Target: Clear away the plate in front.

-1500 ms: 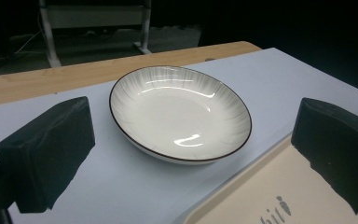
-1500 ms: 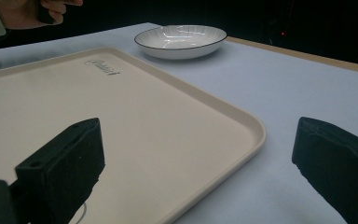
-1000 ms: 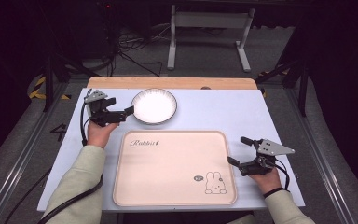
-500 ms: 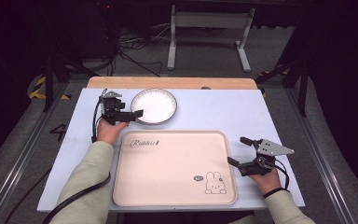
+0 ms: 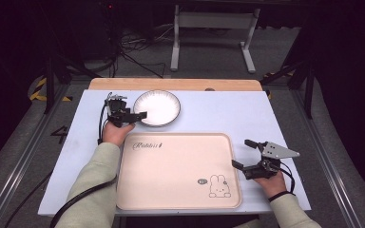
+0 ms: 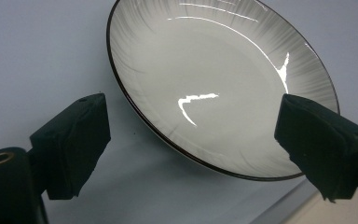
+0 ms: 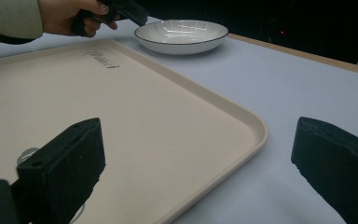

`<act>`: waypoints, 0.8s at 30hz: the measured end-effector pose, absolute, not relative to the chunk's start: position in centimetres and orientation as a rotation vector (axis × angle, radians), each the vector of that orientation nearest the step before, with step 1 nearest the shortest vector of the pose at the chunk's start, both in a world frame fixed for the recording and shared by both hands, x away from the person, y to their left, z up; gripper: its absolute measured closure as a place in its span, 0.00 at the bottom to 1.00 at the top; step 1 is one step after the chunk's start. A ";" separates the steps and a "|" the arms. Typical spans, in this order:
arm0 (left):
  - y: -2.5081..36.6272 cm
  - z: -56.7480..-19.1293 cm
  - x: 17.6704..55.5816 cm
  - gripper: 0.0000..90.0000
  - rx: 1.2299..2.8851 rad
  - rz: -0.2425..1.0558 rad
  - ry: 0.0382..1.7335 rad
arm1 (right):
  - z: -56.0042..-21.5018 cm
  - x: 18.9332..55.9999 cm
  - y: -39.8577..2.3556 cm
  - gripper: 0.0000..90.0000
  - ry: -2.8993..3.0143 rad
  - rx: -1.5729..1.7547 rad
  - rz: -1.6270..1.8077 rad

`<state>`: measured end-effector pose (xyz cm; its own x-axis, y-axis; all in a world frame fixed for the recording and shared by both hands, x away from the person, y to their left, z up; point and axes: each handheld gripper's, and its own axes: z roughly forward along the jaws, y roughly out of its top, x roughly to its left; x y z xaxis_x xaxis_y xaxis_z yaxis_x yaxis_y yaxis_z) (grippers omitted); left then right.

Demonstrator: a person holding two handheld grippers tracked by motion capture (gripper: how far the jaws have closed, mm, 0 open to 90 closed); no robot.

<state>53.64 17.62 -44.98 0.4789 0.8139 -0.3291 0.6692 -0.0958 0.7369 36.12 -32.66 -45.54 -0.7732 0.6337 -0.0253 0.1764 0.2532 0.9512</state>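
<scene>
Left gripper lined up on the plate's rim

Your left gripper [image 5: 140, 115] straddles the near edge of the white ribbed plate [image 5: 157, 107] behind the bunny tray [image 5: 138, 190], its jaws just narrowing but not yet touching the rim; your right gripper [image 5: 243, 154] waits with jaws apart astride the tray's corner.

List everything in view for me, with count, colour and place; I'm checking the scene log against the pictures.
Plate: one, white with a dark rim, far left part of the table, beyond the tray.
Tray: one, beige with a rabbit print, near middle of the table.
Table: one, pale blue top with a wooden far edge.
Metal stand: one, grey, on the floor behind the table.
Left gripper: one, black, jaws open, either side of the plate's near rim; they have just been closing.
Right gripper: one, black with a grey plate, jaws open at the tray's right edge.
</scene>
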 end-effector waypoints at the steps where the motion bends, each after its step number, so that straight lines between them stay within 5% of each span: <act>1: 17.6 -45.0 53.6 0.17 1.823 0.201 1.249 | -45.5 36.1 -32.7 0.03 2.127 0.738 1.533; 24: 17.0 -46.1 54.5 0.58 1.823 0.245 1.430 | -45.5 36.1 -32.7 0.04 2.131 0.744 1.532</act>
